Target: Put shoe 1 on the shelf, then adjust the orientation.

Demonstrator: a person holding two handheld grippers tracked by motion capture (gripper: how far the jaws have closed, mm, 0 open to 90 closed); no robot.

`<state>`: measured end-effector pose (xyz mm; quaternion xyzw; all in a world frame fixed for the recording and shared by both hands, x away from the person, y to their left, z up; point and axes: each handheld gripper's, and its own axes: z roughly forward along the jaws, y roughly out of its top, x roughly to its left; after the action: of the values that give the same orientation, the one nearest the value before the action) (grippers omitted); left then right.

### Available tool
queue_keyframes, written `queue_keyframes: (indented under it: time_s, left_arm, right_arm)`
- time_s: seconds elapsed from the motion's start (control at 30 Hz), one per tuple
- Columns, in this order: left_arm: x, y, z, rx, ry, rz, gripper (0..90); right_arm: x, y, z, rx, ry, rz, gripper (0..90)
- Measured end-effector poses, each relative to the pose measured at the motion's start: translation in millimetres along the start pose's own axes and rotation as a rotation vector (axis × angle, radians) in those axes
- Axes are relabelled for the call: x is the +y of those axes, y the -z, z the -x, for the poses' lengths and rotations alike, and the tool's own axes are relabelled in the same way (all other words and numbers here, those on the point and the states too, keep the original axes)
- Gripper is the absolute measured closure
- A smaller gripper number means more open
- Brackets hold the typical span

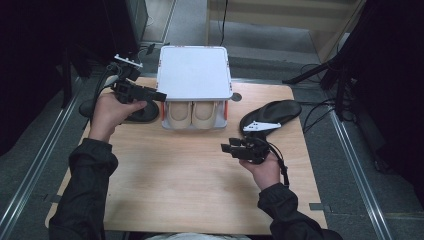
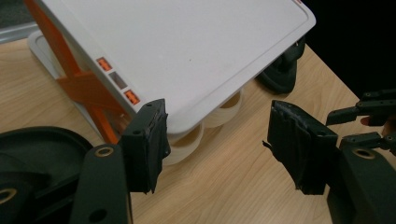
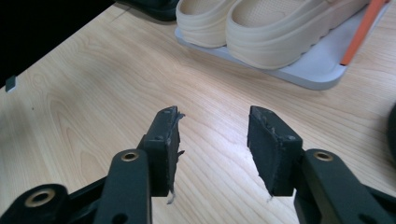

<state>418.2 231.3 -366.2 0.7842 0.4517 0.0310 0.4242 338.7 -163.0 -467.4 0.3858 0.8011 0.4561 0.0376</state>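
Note:
A white two-level shoe stand (image 1: 195, 72) with orange posts stands at the back middle of the wooden table (image 1: 200, 185). A pair of beige slip-on shoes (image 1: 192, 114) sits on its lower shelf, toes toward me. My left gripper (image 1: 160, 95) is at the stand's left front corner, jaws open and empty; in the left gripper view, the white top (image 2: 187, 51) lies just beyond the left gripper (image 2: 217, 147). My right gripper (image 1: 225, 148) hovers over bare wood in front of the stand, open and empty. The right gripper (image 3: 215, 144) points toward the beige shoes (image 3: 271, 23).
One black shoe (image 1: 142, 112) lies left of the stand under my left hand. Another black shoe (image 1: 272, 114) lies at the right back of the table. Dark equipment and cables surround the table. Bare wood stretches across the table's near half.

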Motion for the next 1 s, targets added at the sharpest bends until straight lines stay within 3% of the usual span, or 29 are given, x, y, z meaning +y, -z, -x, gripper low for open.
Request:
queue_keyframes:
  time_s: [0.13,0.3,0.53,0.67,0.83,1.0]
  left_arm:
    - [-11.5,12.4,-1.9,0.016,0.003,0.026,39.6]
    - [-30.7,25.7,-7.9,0.058,0.016,0.049,49.6]
    - [-51.5,30.8,-18.6,0.091,0.037,0.041,69.0]
    - [-60.3,28.8,-25.4,0.075,0.052,0.018,74.4]
    - [-73.8,21.9,-35.6,0.101,0.062,0.009,83.4]
    - [-88.4,4.8,-51.4,0.126,0.066,0.009,87.9]
  right_arm:
    - [-5.3,9.9,1.4,0.0,-0.006,0.007,54.3]
    - [-9.7,14.9,3.3,0.0,0.006,0.016,54.4]
    - [-14.1,25.4,6.5,-0.019,0.001,0.039,54.2]
    - [-18.1,25.7,8.6,-0.033,-0.004,0.023,53.5]
    - [-20.2,23.6,7.5,-0.045,0.006,0.013,53.4]
    - [-20.1,18.2,3.9,-0.04,0.02,0.005,53.0]
